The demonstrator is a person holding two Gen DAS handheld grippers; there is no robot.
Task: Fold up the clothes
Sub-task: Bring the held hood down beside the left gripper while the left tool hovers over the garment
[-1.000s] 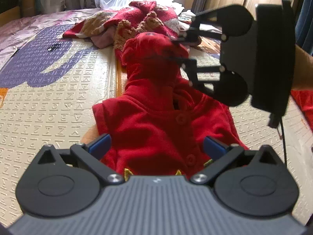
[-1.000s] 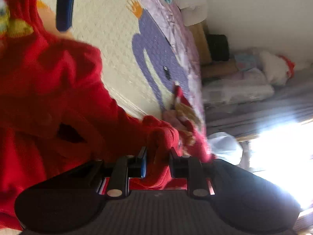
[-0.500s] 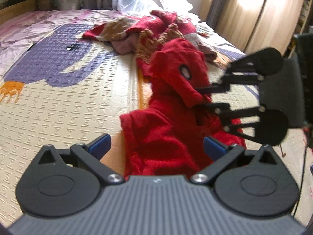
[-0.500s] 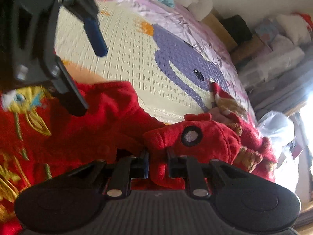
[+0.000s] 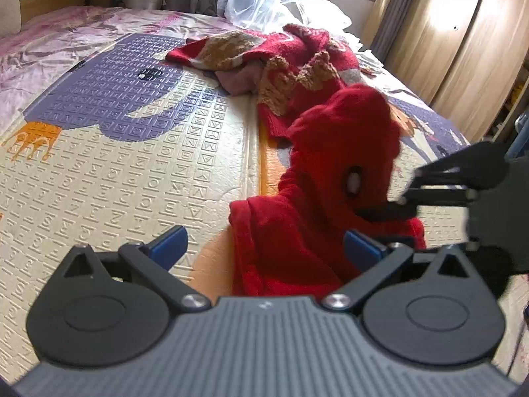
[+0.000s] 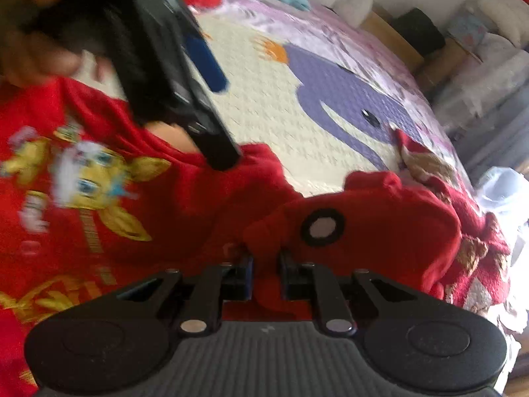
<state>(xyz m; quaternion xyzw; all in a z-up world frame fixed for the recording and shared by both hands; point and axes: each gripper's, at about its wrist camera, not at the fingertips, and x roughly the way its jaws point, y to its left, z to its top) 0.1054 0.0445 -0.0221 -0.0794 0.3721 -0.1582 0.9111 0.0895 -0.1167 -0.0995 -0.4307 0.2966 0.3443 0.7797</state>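
Red fleece hooded garment (image 5: 317,225) spread on play mat (image 5: 132,172), hood at 1 o'clock. Right gripper (image 6: 266,264): jaws narrow, pinching hood edge. Left gripper (image 5: 264,248): jaws wide, empty. Risk: thin pinch slipping under fabric weight, spoiling fold.

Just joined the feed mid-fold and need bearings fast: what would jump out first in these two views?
The red hooded garment, lying on the play mat, dominates both views. Its hood, with a round eye patch, is pinched in the right hand-held gripper. The left hand-held gripper hangs open over the garment's near edge. Behind it, a crumpled red and tan knit lies across the purple elephant print.
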